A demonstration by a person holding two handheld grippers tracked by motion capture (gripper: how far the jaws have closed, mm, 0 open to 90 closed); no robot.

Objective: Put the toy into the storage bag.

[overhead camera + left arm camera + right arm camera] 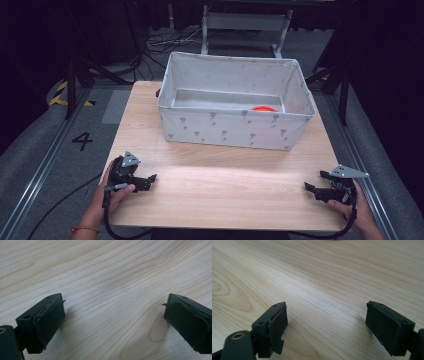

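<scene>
Left gripper resting at near left of table, jaws wide apart, holding nothing. Fabric bin at far middle, orange object already inside. Right gripper near right, also wide open, empty. Probably finished or not started.

Left gripper and right gripper rest low, fingers spread wide.

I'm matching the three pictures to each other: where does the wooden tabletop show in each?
High view: the wooden tabletop lies in the middle, under the fabric bin.
Left gripper view: its grain runs between the spread jaws.
Right gripper view: the same, between the spread jaws.
Shared landmark: the light wood grain.
</scene>
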